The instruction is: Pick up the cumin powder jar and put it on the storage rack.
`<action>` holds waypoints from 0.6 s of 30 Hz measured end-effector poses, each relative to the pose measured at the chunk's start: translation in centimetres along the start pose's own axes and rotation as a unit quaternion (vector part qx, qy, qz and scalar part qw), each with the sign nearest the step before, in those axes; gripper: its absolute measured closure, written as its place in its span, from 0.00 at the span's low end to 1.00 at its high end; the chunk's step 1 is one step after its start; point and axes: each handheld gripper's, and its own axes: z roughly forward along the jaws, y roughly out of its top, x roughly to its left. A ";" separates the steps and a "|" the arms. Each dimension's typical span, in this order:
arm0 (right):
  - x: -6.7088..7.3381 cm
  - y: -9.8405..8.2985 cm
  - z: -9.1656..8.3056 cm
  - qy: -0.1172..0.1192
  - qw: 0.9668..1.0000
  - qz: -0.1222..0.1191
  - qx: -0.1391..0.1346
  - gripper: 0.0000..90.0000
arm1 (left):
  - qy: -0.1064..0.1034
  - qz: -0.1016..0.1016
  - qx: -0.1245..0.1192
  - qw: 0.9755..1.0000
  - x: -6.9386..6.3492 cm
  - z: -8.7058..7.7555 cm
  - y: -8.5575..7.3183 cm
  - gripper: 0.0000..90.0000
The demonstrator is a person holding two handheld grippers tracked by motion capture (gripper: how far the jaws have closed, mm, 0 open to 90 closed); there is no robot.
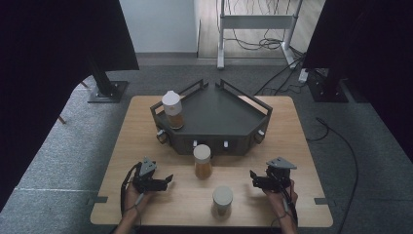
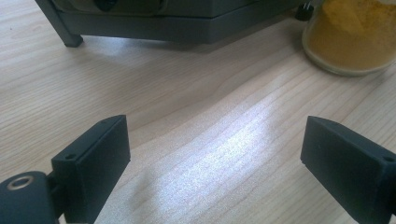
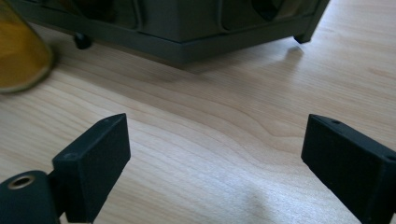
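Note:
Three white-lidded jars of orange-yellow powder are on show. One jar (image 1: pixel 172 110) stands on the left part of a dark grey corner rack (image 1: pixel 214 114). A second jar (image 1: pixel 202 162) stands on the wooden table (image 1: pixel 122 161) just in front of the rack. The third jar (image 1: pixel 222 200) is nearer the front edge. My left gripper (image 1: pixel 168 180) rests low at the front left, open, with bare wood between its jaws; the middle jar (image 2: pixel 352 35) sits ahead to its right. My right gripper (image 1: pixel 252 176) is open at the front right, facing the rack (image 3: pixel 187 28).
The rack has low rails along its back edges and small knobs (image 1: pixel 225 144) on its front face. Black stands (image 1: pixel 104 85) and cables (image 1: pixel 287 73) lie on the grey carpet beyond the table. A white frame (image 1: pixel 255 22) stands at the back.

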 end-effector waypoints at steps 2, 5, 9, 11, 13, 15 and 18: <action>-0.1 0.1 -0.3 0.009 1.000 0.000 -0.004 0.07 | 0.000 0.000 0.001 1.000 0.0 0.1 0.0 0.09; 0.0 0.4 -0.8 0.018 1.000 -0.007 -0.009 0.06 | 0.000 0.000 0.005 1.000 0.0 0.2 0.1 0.09; 0.3 0.9 -1.3 0.029 0.999 -0.015 -0.014 0.06 | 0.001 -0.003 0.004 1.000 0.0 0.2 0.0 0.09; 0.4 1.1 -1.5 0.034 0.999 -0.018 -0.016 0.05 | 0.001 -0.004 0.007 1.000 0.0 0.2 0.1 0.09; 0.5 1.4 -1.7 0.037 0.999 -0.021 -0.016 0.04 | 0.002 -0.004 0.009 1.000 0.0 0.2 0.2 0.09; 0.6 1.6 -1.8 0.042 0.999 -0.022 -0.020 0.04 | 0.003 -0.005 0.011 1.000 0.0 0.3 0.3 0.09; 0.6 1.9 -2.0 0.049 0.998 -0.020 -0.023 0.04 | 0.003 -0.005 0.013 1.000 0.0 0.3 0.3 0.09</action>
